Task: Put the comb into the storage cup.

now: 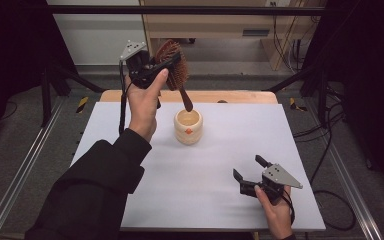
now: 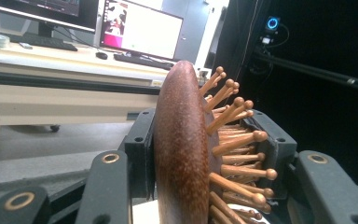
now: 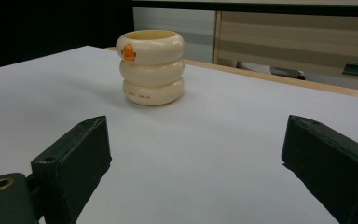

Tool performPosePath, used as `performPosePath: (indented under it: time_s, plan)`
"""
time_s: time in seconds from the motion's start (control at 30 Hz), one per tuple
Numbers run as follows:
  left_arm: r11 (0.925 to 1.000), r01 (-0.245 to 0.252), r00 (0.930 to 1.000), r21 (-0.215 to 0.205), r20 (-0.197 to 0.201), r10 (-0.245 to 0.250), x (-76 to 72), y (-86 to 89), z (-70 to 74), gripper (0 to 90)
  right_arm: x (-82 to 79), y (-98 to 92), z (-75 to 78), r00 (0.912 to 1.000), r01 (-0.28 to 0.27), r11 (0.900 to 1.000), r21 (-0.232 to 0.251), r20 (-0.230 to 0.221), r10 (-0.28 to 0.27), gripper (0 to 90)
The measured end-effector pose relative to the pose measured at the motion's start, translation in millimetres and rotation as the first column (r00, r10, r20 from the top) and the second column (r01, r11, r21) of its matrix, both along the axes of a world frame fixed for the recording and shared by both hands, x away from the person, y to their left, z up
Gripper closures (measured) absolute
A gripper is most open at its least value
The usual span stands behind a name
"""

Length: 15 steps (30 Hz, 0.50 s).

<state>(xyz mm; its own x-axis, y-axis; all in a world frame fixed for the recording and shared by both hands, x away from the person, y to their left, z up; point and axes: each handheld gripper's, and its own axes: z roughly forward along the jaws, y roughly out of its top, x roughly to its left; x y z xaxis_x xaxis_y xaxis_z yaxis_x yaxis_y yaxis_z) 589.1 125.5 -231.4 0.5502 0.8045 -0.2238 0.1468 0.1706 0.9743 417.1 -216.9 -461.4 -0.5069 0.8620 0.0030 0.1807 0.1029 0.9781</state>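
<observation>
Right gripper (image 1: 246,173) idle, jaws wide, at 5 o'clock; left gripper (image 1: 156,67) clamps hairbrush (image 1: 172,62); lower handle plumb into cup (image 1: 188,126) at worktop (image 1: 220,165) centre.

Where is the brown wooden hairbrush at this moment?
In the high view, the brown wooden hairbrush is gripped by the left gripper above the table's far side, handle tip pointing down over the cream ribbed cup.
</observation>
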Motion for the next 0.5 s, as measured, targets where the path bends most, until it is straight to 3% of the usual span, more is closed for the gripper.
performPosePath:
  time_s: [0.5]
  plan:
    - [0.9986,-0.021,0.9998,0.048,0.001,0.021,13.4,-5.5,-13.7,49.3,-0.2,-1.3,-0.9,1.0000,0.001,1.000,0.006,-0.007,-0.001,7.9]
